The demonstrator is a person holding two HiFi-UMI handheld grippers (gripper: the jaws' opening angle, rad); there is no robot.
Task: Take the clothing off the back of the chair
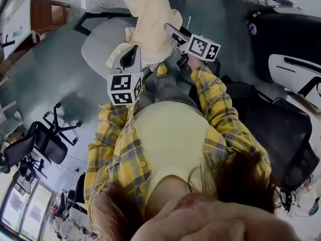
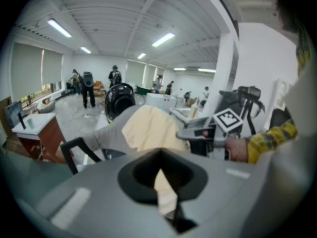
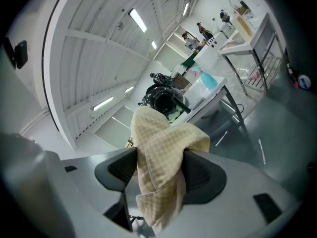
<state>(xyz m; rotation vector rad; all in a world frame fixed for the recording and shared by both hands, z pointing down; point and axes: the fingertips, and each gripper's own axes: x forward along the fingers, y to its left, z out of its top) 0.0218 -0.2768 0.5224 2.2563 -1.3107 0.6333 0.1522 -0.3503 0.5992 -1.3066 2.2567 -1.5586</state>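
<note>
Left gripper (image 2: 164, 185): nearest to me, low at my left. Its jaws are pinched narrow on a thin strip of the pale yellow waffle-weave cloth (image 1: 149, 19).
Right gripper (image 3: 161, 175): just beyond, at the cloth's right edge. I see its jaws spread wide with a bunched fold of the cloth filling the gap between the pads. The fold's loose end hangs below them.
Clothing: draped over the back of the grey padded chair (image 1: 98, 46), directly ahead of both grippers, and heaped at the top edge.
In the way, near: my own yellow plaid sleeves (image 1: 216, 104) and body crowd the bottom of the head view. The chair's black armrest (image 2: 74, 150) juts out at the left.
Right side: a black mesh office chair (image 1: 281, 132) stands close beside my right arm, so room is tight there.
Left side: open grey floor (image 1: 50, 79), then a group of black swivel chairs (image 1: 47, 142) well apart from the grey chair.
Farther left: a brown wooden cabinet (image 1: 47, 14) at the floor's edge.
Far: a white table on metal legs (image 3: 218, 95) behind the chair, and people standing (image 2: 88, 88) deep in the hall.
</note>
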